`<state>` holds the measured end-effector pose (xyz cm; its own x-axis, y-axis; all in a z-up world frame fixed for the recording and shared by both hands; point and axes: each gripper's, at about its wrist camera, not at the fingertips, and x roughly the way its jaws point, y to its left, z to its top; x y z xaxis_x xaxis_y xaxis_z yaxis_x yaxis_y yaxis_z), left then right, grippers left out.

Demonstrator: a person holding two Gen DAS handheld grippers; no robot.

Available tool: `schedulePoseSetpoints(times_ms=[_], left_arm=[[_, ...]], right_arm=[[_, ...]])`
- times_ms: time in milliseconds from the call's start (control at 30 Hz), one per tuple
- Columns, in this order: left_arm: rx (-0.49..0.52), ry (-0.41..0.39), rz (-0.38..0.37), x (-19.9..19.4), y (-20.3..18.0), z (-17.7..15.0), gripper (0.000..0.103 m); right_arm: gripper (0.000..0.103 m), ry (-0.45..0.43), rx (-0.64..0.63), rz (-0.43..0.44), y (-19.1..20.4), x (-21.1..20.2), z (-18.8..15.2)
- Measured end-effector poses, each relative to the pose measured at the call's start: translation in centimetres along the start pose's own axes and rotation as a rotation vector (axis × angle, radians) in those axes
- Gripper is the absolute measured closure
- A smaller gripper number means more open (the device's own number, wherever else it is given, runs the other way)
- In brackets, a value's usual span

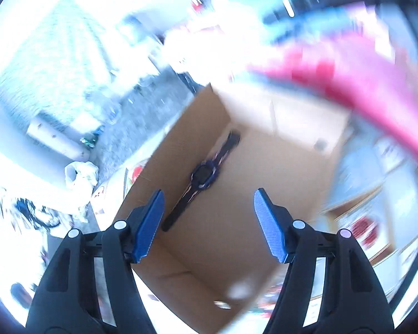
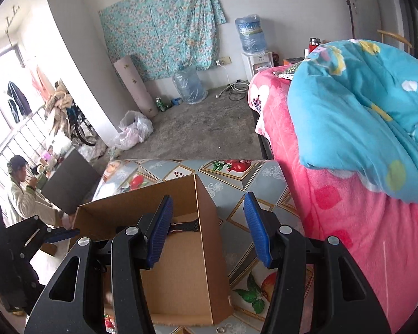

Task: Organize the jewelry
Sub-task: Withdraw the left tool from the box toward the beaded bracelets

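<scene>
We hold a black two-finger gripper with blue ribbed pads in each hand above a table covered with a glossy fruit-patterned oilcloth [image 2: 237, 172]. An open brown cardboard box [image 1: 264, 150] sits on that cloth, and on its floor lies a black wristwatch with a dark blue-rimmed round face [image 1: 202, 176], its strap stretched out flat and straight. In the left wrist view, which is heavily smeared by motion, our left gripper [image 1: 209, 222] hangs over the box with its jaws spread apart and nothing between them; the watch lies free below, nearer the left finger. In the sharper right wrist view, our right gripper [image 2: 206, 228] also stands with its jaws apart and grips nothing; the box's near right wall rises in the gap between its fingers, and part of the watch strap [image 2: 185, 226] shows just past its left pad. At the left edge of that view we can see one blue pad of the left gripper [image 2: 60, 235], beside the box's left wall. To the right of the table a pink fleece blanket with red shapes [image 2: 348, 222] is heaped, with a turquoise patterned quilt [image 2: 362, 117] on top. At the bottom edge, a small silver ring [image 2: 221, 329] lies on the cloth beside the box.
</scene>
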<state>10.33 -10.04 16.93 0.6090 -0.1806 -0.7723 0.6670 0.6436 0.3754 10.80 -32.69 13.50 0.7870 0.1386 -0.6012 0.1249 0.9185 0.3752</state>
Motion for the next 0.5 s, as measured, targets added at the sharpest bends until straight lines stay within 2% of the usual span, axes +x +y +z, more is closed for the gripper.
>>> schedulePoseSetpoints(times_ms=[100,133,200,233,300,367,400,433,500], left_arm=[[-0.164,-0.115,-0.102,-5.6,-2.8,-2.4,0.039],[-0.193,-0.136,-0.129,-8.6,-4.3,-2.1,0.039],[-0.216,-0.166,-0.165,-9.4,-6.8,-5.1,0.043],[-0.213,-0.172,-0.156,-9.7,-7.2,-6.2,0.044],[-0.204,-0.146,-0.121,-7.4,-9.0,-9.4,0.051],[-0.237,-0.122,-0.132,-6.0,-10.1,-12.0,0.057],[-0.264,-0.102,-0.135,-3.9,-10.2,-13.1,0.061],[-0.294,-0.085,-0.144,-3.7,-8.6,-14.5,0.063],[-0.340,-0.075,-0.154,-1.0,-8.6,-16.4,0.064]], right_arm=[[0.051,-0.031,0.002,0.030,-1.7,-4.3,-4.7],[0.051,-0.028,0.006,0.037,-2.3,-5.2,-6.4],[0.051,0.002,-0.001,0.043,-3.1,-6.1,-9.5],[0.051,0.029,-0.021,0.041,-3.4,-6.0,-10.9],[0.051,0.084,-0.038,0.021,-3.7,-5.6,-13.4],[0.051,0.152,-0.048,0.044,-3.9,-4.7,-15.8],[0.051,0.178,-0.056,0.053,-3.8,-4.3,-16.9],[0.051,0.202,-0.075,0.063,-3.4,-3.8,-18.0],[0.051,0.245,-0.117,0.076,-2.6,-2.8,-19.9]])
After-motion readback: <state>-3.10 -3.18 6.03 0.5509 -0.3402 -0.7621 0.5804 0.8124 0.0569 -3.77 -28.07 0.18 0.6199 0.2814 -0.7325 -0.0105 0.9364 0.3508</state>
